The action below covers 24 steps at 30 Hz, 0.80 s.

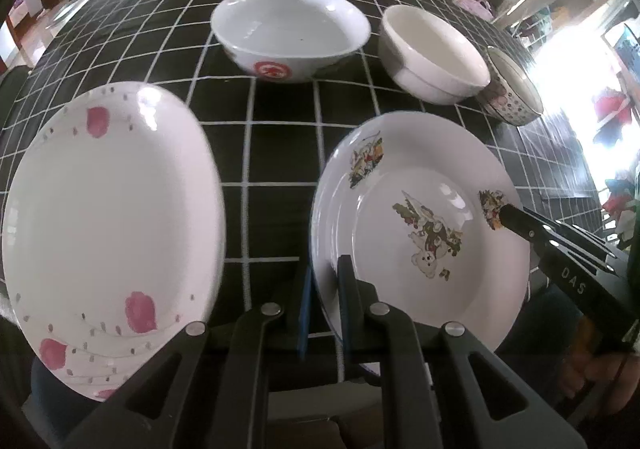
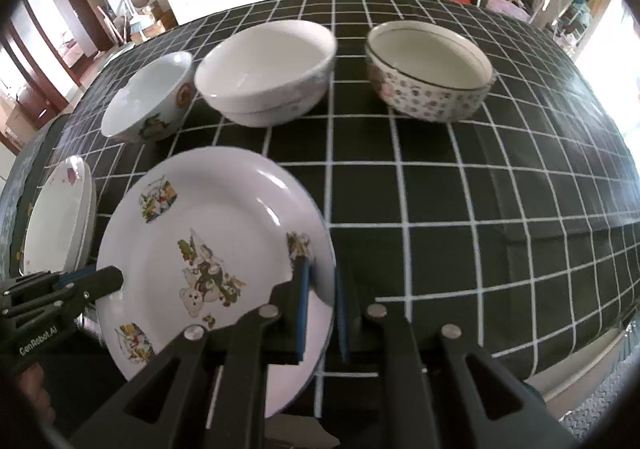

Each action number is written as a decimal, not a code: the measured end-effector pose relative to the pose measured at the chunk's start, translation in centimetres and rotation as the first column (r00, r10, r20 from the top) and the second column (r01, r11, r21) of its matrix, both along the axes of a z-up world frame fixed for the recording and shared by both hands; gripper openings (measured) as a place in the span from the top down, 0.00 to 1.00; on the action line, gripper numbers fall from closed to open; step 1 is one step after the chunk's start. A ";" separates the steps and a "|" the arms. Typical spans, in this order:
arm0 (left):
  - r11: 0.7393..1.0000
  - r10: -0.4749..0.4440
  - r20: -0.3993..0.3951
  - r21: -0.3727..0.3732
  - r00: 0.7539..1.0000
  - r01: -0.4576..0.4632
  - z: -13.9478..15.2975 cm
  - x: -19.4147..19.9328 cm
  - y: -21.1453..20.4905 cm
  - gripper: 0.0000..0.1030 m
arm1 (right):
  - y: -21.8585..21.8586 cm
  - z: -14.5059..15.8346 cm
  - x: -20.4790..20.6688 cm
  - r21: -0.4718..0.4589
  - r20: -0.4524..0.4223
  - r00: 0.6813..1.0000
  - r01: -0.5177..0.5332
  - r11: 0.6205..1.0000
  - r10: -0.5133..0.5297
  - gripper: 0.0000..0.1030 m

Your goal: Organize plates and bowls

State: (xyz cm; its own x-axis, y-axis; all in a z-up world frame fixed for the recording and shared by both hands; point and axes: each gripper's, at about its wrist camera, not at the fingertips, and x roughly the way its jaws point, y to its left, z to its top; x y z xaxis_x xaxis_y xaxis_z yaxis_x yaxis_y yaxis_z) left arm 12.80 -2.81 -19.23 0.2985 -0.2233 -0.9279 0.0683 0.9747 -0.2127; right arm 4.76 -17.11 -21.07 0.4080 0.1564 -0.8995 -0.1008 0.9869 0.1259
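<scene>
Left gripper fingers clamped narrow on the near-left rim of the cartoon plate; right gripper fingers pinch the same plate's opposite rim. Plate sits between both, over the near edge of the tabletop; can't tell if it's lifted or resting.

Risks, as judgement: two thin rim pinches on glazed ceramic, so if the hands drift apart or roll unevenly, one rim could slip out and the plate would drop or chip. The pink-spotted plate lies just beside on the left, so moving that way risks a rim-on-rim knock.

Left view shows the pink-spotted plate fully plus the red-stamped bowl and plain white bowl nearer the far edge; the dotted bowl is half cut off. Right view shows the dotted bowl whole and the bare right side of the tabletop, with the pink plate only as a sliver.
</scene>
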 end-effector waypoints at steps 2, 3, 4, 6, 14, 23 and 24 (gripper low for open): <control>1.000 0.000 0.000 -0.002 1.000 0.000 0.0 0.0 0.2 0.90 | 0.2 -0.1 0.1 -0.002 0.004 1.000 -0.008 1.000 0.008 0.84; 1.000 -0.001 0.000 0.002 1.000 0.001 0.0 0.0 0.1 0.90 | 0.2 -0.1 0.1 -0.002 0.004 1.000 -0.009 1.000 0.009 0.83; 1.000 -0.001 0.000 0.005 1.000 0.001 0.0 0.0 0.3 0.89 | 0.3 -0.1 0.0 0.003 0.003 1.000 -0.009 1.000 0.009 0.83; 1.000 -0.005 -0.001 0.019 1.000 0.005 0.0 0.0 0.3 0.89 | 0.3 -0.2 0.1 0.020 -0.001 1.000 -0.005 1.000 0.005 0.83; 0.999 -0.003 0.015 0.041 1.000 0.002 1.3 0.0 0.1 0.89 | 0.5 0.9 -0.4 0.053 -0.001 1.000 0.023 0.998 -0.023 0.83; 0.997 0.036 0.099 0.065 0.994 -0.043 5.7 -0.5 3.2 0.89 | 3.5 5.1 -0.2 0.055 0.072 0.997 -0.022 0.998 0.018 0.83; 0.996 0.049 0.107 0.071 0.993 -0.057 6.1 -0.7 3.9 0.89 | 4.0 5.3 -0.1 0.054 0.075 0.997 -0.034 0.998 0.030 0.83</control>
